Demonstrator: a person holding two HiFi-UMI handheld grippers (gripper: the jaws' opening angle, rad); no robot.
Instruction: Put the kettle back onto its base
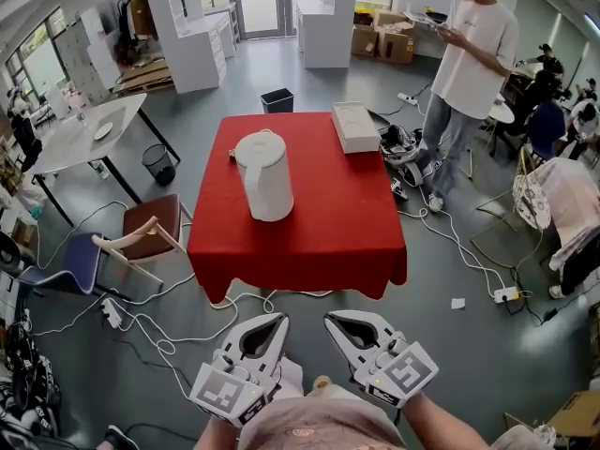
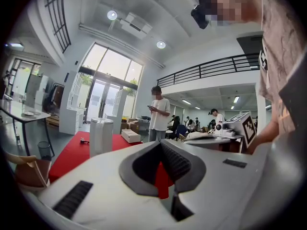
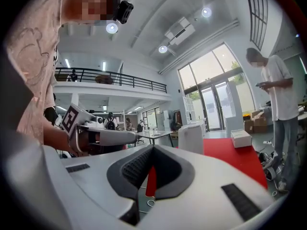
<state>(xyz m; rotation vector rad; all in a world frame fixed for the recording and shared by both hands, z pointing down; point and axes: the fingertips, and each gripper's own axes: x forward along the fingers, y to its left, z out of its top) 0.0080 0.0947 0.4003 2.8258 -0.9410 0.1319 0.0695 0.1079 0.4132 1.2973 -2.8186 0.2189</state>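
Two level hand-held grippers, jaws together

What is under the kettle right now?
The white kettle stands upright on the red tablecloth. No separate base shows around its foot in any view; whatever lies directly beneath it is covered by the kettle itself.
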